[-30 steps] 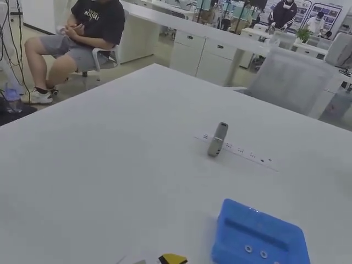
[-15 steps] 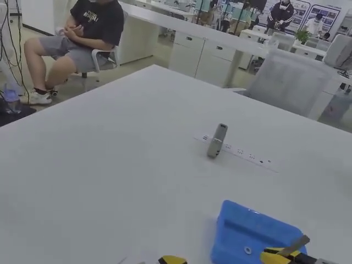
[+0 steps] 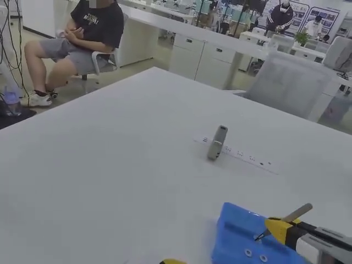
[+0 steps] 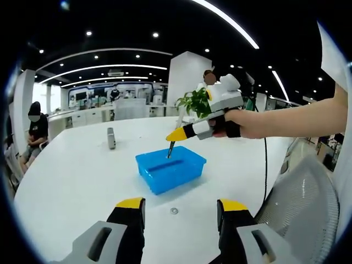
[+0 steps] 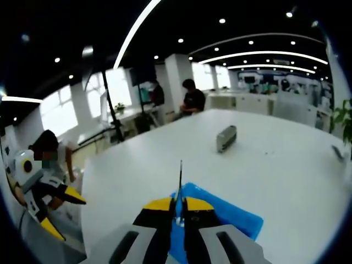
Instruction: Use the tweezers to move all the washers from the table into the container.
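Note:
The blue container (image 3: 242,234) sits at the near right of the white table, with two washers (image 3: 248,252) lying in it. My right gripper (image 3: 275,226) reaches in from the right and is shut on the tweezers (image 3: 257,237), whose tips point down over the container. I cannot tell whether the tips hold a washer. In the left gripper view, that gripper (image 4: 177,135) hovers above the container (image 4: 170,168). My left gripper (image 4: 181,206) stands open with one washer (image 4: 174,210) on the table between its jaws. The right gripper view shows the tweezers (image 5: 180,179) over the container (image 5: 234,215).
A grey device (image 3: 216,142) lies across a flat white strip (image 3: 245,153) beyond the container. A person sits on a chair (image 3: 82,33) past the table's far left edge. A grey office chair (image 3: 291,82) stands behind the far right edge. My left gripper (image 5: 63,213) hangs off to the left.
My right gripper with the tweezers has come in from the lower right and now sits higher and further in over the container. The head camera has dipped slightly.

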Action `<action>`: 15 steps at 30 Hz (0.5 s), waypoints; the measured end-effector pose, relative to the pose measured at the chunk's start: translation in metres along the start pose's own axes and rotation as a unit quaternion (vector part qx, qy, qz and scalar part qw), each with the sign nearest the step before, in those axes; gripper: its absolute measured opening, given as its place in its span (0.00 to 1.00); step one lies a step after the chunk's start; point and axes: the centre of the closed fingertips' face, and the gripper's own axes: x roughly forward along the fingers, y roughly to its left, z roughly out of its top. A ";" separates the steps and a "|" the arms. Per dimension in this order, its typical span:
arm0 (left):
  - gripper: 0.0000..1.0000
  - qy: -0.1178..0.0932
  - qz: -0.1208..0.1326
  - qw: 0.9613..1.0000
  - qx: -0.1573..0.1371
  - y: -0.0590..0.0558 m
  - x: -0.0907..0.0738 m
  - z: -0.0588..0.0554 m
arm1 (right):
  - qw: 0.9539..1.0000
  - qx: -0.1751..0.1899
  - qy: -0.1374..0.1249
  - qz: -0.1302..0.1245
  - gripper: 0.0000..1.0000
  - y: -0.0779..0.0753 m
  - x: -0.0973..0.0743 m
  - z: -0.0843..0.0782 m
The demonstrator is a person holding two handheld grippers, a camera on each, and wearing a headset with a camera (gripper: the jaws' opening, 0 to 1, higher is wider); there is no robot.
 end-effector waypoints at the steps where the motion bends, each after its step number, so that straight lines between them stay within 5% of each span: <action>1: 0.51 0.001 0.000 1.000 0.001 0.000 0.000 0.000 | 1.000 0.002 0.005 0.000 0.03 -0.003 0.005 -0.002; 15: 0.52 0.003 0.004 1.000 -0.001 0.002 0.000 -0.001 | 0.998 0.015 0.063 0.014 0.03 -0.005 0.041 -0.037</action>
